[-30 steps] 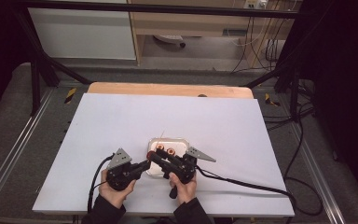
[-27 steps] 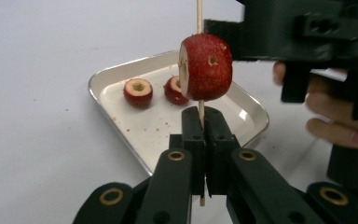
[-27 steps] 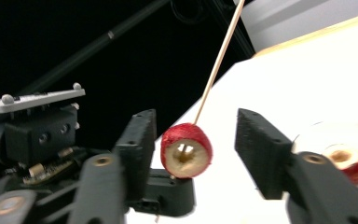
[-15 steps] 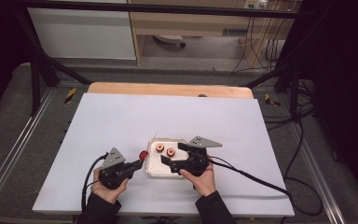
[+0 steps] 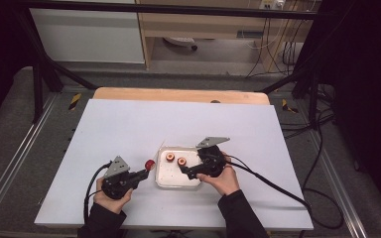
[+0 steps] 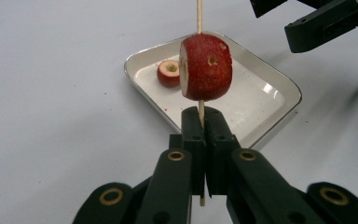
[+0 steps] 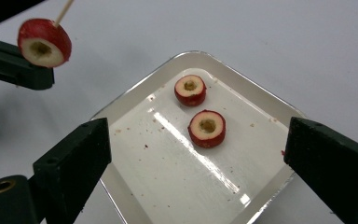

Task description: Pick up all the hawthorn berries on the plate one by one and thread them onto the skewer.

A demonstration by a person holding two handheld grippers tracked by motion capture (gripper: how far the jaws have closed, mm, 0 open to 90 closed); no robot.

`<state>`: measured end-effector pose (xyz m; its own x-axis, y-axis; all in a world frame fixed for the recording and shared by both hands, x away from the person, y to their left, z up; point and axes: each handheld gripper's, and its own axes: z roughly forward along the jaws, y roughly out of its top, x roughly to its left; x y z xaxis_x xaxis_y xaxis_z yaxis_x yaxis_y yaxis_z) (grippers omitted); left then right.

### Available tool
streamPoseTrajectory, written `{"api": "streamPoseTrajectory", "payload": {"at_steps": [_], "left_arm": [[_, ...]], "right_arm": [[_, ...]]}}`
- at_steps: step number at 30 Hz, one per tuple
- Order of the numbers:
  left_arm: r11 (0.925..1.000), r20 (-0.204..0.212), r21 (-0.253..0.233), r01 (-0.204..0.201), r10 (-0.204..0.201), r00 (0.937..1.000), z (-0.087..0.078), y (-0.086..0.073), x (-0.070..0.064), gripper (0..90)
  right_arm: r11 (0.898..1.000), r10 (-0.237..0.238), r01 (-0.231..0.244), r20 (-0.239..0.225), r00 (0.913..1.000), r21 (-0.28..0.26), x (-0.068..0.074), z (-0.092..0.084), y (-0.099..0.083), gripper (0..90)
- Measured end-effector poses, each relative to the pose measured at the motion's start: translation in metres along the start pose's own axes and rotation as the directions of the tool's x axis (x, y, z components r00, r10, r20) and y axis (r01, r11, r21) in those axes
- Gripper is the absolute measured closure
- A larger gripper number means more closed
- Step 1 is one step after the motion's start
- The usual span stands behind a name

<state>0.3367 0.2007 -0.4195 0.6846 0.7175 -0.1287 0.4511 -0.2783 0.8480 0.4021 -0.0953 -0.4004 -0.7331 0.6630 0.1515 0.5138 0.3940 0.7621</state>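
High view looks forward and down from above the person's side. Each gripper view sits close behind its own jaws (approx. table level); both share the tray w/ fruit.

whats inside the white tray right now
Two cored red fruit pieces lie cut side up in the white tray, apart from each other, among small crumbs. Their undersides are hidden.

The bench is evenly lit from above while its surroundings are left dark. A streak of glare is thrown across the tray, and soft shadows are cast.
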Motion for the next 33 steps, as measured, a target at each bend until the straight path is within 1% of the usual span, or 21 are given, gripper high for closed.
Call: {"api": "streamPoseTrajectory", "payload": {"at_steps": [1,3,5,6,7,10,12,14,16,21,24,25,26,28,30,31,33], "left_arm": [[1.0000,0.001,0.001,0.000,0.000,1.0000,0.000,0.000,0.000,88.3],[1.0000,0.002,0.002,0.000,0.000,1.0000,0.000,0.000,0.001,88.3],[1.0000,0.004,0.004,-0.001,0.001,1.0000,0.000,0.000,0.002,88.3],[1.0000,0.004,0.005,-0.001,0.001,1.0000,0.000,-0.001,0.002,88.3],[1.0000,0.004,0.005,0.002,-0.002,1.0000,0.000,-0.001,0.002,88.3],[1.0000,0.005,0.003,0.004,-0.004,1.0000,0.000,-0.001,0.003,88.3],[1.0000,0.005,0.003,0.004,-0.004,1.0000,0.000,-0.001,0.003,88.3],[1.0000,0.006,0.001,0.004,-0.004,1.0000,0.000,-0.001,0.003,88.3],[1.0000,0.006,0.001,0.004,-0.004,1.0000,0.000,-0.001,0.004,88.3],[1.0000,0.009,0.000,0.004,-0.004,1.0000,0.000,0.000,0.004,88.3],[1.0000,0.010,0.001,0.004,-0.004,0.9999,0.000,0.000,0.003,88.3],[1.0000,0.011,0.002,0.004,-0.004,0.9999,0.000,0.000,0.003,88.3],[1.0000,0.011,0.003,0.004,-0.004,0.9999,0.000,0.000,0.003,88.3],[1.0000,0.011,0.002,0.004,-0.004,0.9999,0.000,0.000,0.003,88.3],[1.0000,0.012,0.004,0.002,-0.002,0.9999,0.000,0.000,0.003,88.3],[1.0000,0.012,0.003,0.002,-0.002,0.9999,0.001,0.000,0.003,88.3],[1.0000,0.012,0.003,0.001,-0.001,0.9999,0.001,0.000,0.003,88.3]], "right_arm": [[1.000,-0.005,0.005,0.002,1.0000,0.012,0.000,0.001,0.002,7.9],[0.998,-0.025,0.025,0.005,0.9997,0.054,0.000,0.003,0.008,8.3],[0.994,-0.055,0.054,0.015,0.9984,0.091,-0.001,0.006,0.014,8.9],[0.990,-0.071,0.068,0.018,0.9973,0.122,-0.001,0.008,0.018,9.2],[0.987,-0.080,0.076,0.023,0.9965,0.141,-0.001,0.010,0.021,9.5],[0.976,-0.099,0.094,0.015,0.9950,0.196,-0.001,0.017,0.028,11.4],[0.972,-0.093,0.088,0.013,0.9956,0.218,-0.001,0.023,0.032,12.9],[0.964,-0.100,0.095,0.008,0.9950,0.247,-0.002,0.027,0.036,15.8],[0.959,-0.100,0.097,-0.004,0.9950,0.266,-0.003,0.033,0.038,18.4],[0.941,-0.102,0.100,-0.013,0.9947,0.324,-0.006,0.046,0.041,26.8],[0.936,-0.078,0.080,-0.020,0.9968,0.343,-0.009,0.052,0.041,31.1],[0.935,-0.080,0.082,-0.021,0.9966,0.346,-0.010,0.053,0.041,32.3],[0.931,-0.079,0.082,-0.023,0.9966,0.357,-0.010,0.055,0.041,34.4],[0.926,-0.076,0.079,-0.023,0.9969,0.368,-0.012,0.058,0.040,37.6],[0.923,-0.064,0.065,-0.015,0.9978,0.379,-0.013,0.061,0.040,41.0],[0.924,-0.050,0.053,-0.018,0.9986,0.379,-0.014,0.062,0.040,42.2],[0.924,-0.043,0.050,-0.027,0.9987,0.380,-0.015,0.064,0.040,44.8]]}}
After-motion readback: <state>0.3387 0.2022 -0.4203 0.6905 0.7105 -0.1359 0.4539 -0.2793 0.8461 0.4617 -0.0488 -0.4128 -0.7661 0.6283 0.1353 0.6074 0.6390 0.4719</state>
